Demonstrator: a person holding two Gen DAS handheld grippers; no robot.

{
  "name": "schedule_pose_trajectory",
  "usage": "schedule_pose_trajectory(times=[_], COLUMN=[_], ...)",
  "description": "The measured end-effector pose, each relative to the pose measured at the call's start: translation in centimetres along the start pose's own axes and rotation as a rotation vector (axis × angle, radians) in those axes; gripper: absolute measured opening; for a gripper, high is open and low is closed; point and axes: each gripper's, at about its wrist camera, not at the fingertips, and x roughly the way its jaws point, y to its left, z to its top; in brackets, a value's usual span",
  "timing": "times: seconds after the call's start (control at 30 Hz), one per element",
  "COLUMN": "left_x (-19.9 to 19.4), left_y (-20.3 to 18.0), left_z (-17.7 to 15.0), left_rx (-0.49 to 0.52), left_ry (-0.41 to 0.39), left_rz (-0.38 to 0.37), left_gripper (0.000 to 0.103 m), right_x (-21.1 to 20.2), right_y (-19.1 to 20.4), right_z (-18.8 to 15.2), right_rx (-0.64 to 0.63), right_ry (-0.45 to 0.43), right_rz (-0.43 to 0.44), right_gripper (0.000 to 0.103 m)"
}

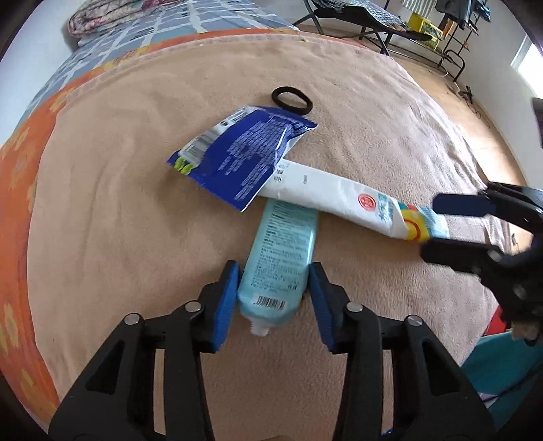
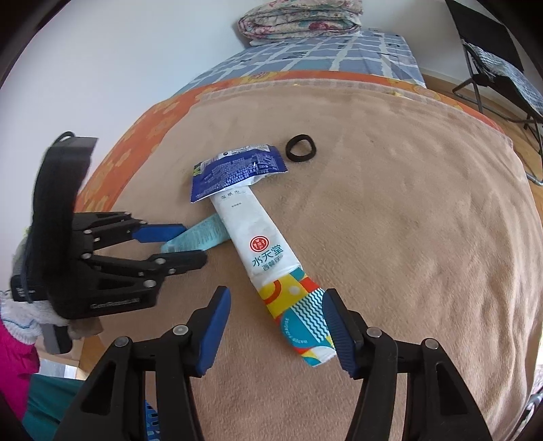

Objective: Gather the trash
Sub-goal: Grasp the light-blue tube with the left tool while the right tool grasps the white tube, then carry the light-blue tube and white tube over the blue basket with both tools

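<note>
Three pieces of trash lie on a tan blanket [image 1: 135, 220]: a dark blue wrapper [image 1: 237, 159], a long white packet with a colourful end [image 1: 339, 196], and a light blue tube [image 1: 278, 264]. The tube lies partly under the white packet. My left gripper [image 1: 274, 298] is open with its pads on either side of the tube's lower end, close to touching it. In the right wrist view my right gripper [image 2: 276, 329] is open around the colourful end of the white packet [image 2: 271, 257]. The wrapper [image 2: 234, 173], the tube [image 2: 200, 235] and the left gripper [image 2: 181, 244] show there too.
A black hair tie [image 1: 292, 100] lies on the blanket beyond the wrapper. A blue checked sheet [image 2: 305, 57] and a folded floral quilt [image 2: 298, 20] lie at the bed's far end. A folding chair [image 2: 502, 61] stands on the wooden floor. A blue basket [image 2: 151, 424] sits below the bed edge.
</note>
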Motion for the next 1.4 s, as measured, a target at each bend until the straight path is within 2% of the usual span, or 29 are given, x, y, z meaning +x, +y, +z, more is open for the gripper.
schedule_pose_trajectory(times=[0.27, 0.47, 0.53, 0.57, 0.7, 0.87, 1.07, 1.27, 1.4], left_x=[-1.5, -2.5, -2.7, -2.8, -3.0, -2.1, -2.3, -4.2, -6.9], left_y=[2.0, 3.5, 4.1, 4.3, 4.2, 3.8, 3.7, 3.4, 2.8], left_z=[-2.6, -4.2, -4.6, -4.7, -4.8, -4.2, -4.4, -6.7, -8.4], left_rx=[-0.019, -0.033, -0.046, -0.049, -0.040, -0.040, -0.073, -0.080, -0.084], left_ry=[0.017, 0.028, 0.030, 0.031, 0.025, 0.015, 0.000, -0.014, -0.057], left_rz=[-0.022, 0.001, 0.009, 0.007, 0.038, 0.094, 0.080, 0.087, 0.087], left_gripper=[0.039, 0.039, 0.039, 0.039, 0.041, 0.042, 0.038, 0.038, 0.038], right_x=[2.5, 4.9, 5.2, 5.1, 4.6, 3.9, 2.8, -0.2, -2.7], right_y=[1.2, 3.7, 4.2, 4.3, 4.1, 4.6, 6.1, 7.0, 7.6], right_z=[2.1, 3.0, 2.8, 2.7, 2.2, 1.2, -0.2, -1.6, -2.6], right_rx=[-0.034, -0.104, -0.128, -0.130, -0.100, -0.101, -0.126, -0.127, -0.145], right_ry=[0.002, 0.038, 0.041, 0.042, 0.053, 0.062, 0.064, 0.016, -0.024], right_rz=[-0.017, -0.045, -0.086, -0.091, -0.049, -0.029, -0.004, 0.024, 0.037], right_gripper=[0.060, 0.060, 0.055, 0.048, 0.030, 0.025, 0.022, 0.022, 0.022])
